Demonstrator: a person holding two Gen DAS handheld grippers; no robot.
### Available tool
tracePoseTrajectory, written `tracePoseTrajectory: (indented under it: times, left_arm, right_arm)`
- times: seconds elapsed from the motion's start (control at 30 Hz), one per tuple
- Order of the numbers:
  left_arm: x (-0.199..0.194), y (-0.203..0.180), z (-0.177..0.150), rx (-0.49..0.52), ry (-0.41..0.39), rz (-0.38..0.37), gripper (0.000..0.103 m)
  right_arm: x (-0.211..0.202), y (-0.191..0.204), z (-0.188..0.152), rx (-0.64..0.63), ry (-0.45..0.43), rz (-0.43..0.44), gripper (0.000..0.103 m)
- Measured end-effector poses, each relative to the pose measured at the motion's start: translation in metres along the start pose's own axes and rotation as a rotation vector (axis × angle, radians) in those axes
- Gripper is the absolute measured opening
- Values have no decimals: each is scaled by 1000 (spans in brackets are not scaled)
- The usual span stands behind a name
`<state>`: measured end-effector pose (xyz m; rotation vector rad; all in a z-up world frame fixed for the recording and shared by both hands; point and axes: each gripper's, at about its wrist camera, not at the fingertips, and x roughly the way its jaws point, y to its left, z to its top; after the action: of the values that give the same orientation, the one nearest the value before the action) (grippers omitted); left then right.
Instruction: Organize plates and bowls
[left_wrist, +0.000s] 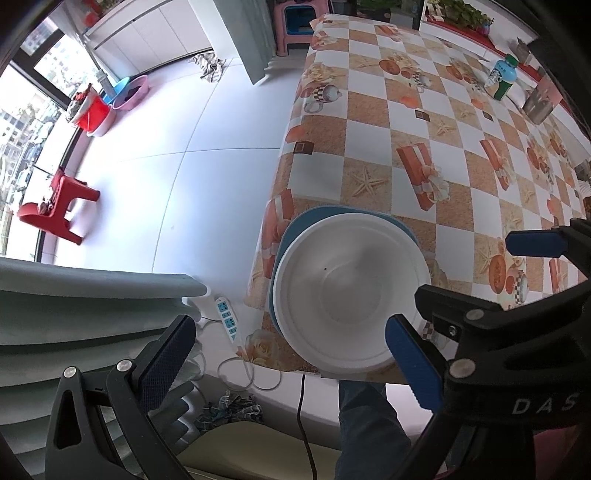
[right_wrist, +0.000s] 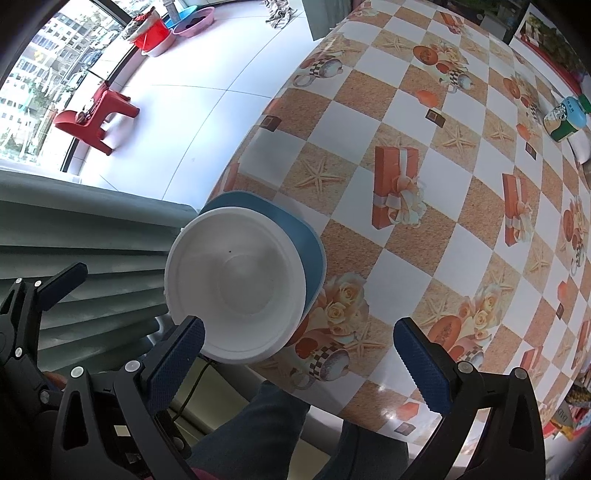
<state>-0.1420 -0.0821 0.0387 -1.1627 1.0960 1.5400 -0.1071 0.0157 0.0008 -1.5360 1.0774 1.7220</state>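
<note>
White bowl (left_wrist: 351, 291) sat on blue plate (left_wrist: 295, 230) at table (left_wrist: 406, 122) near corner, overhanging edge. Left gripper (left_wrist: 288, 365) & right gripper (right_wrist: 299, 365) hovered above, angled down, jaws wide, empty.

The white bowl (left_wrist: 351, 291) stands upright and empty on the blue plate (left_wrist: 295, 229), at the table corner near the edge. It covers most of the plate (only a blue crescent shows at one side). One tiny dark speck sits inside the bowl, approx. mid-wall.
</note>
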Motion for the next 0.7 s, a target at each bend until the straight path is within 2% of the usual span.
tracePoseTrajectory:
  times: [0.7]
  left_arm:
    - [1,-7,3,35,1,13,103]
  right_arm:
    - [1,-4,1,-6,9,1,103]
